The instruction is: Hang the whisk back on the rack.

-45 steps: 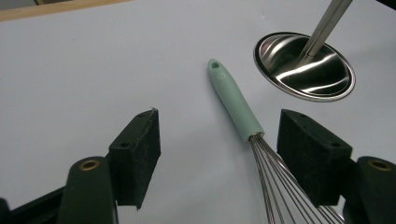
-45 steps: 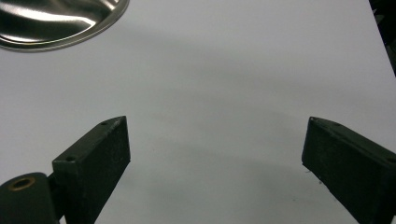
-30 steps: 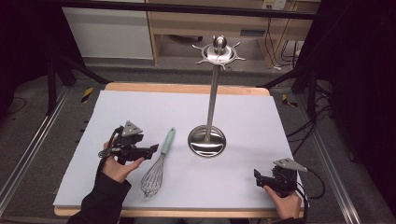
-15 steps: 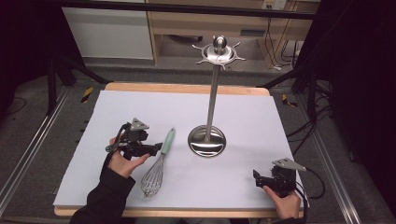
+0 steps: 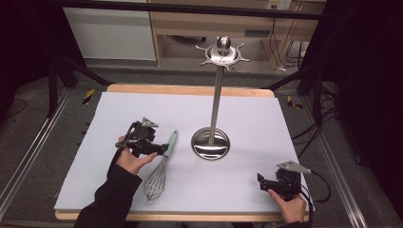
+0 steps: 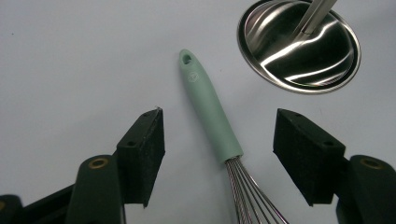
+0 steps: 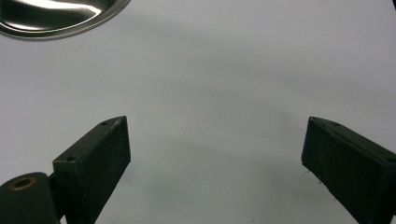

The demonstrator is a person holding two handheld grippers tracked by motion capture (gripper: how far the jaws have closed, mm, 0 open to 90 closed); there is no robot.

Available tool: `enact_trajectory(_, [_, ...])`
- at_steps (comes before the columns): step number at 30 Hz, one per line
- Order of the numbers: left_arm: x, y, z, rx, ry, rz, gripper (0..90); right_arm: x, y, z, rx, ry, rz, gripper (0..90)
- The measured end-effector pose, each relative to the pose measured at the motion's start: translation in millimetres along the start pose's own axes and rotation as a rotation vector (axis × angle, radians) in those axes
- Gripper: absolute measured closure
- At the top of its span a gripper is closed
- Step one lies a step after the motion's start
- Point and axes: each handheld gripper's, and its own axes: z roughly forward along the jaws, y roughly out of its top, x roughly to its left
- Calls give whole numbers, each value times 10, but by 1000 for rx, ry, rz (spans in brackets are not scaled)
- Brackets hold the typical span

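A whisk (image 5: 164, 164) with a mint-green handle (image 6: 210, 109) and a steel wire head lies on the white mat, handle pointing away from the person. My left gripper (image 5: 159, 149) is open just left of the handle. In the left gripper view its jaws stand on either side of the handle without touching it (image 6: 218, 115). A steel utensil stand (image 5: 216, 99) with a round base (image 6: 299, 46) and a hooked top stands to the right of the whisk. My right gripper (image 5: 261, 182) rests open near the front right, with only bare mat between its jaws (image 7: 215, 121).
The white mat (image 5: 266, 114) covers a wooden table. The stand's base edge (image 7: 60, 14) shows at the top left of the right gripper view. Metal rails run along both sides of the table, and cables lie on the floor at the right.
My left gripper has moved right and slightly away from the person, up to the whisk handle. The right gripper has hardly moved.
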Motion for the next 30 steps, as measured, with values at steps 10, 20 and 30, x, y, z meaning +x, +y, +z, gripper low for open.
enact_trajectory(10, [-11, 37, 159, 60, -4, 13, 337, -2, 5, 14, 13, 3, 1, 85])
enact_trajectory(20, [-21, -1, 315, 120, -14, 5, 386, 2, 9, 29, 22, 1, 1, 86])
enact_trajectory(30, [-34, 1, 424, 154, -12, -5, 422, 7, 11, 36, 26, 3, 4, 87])
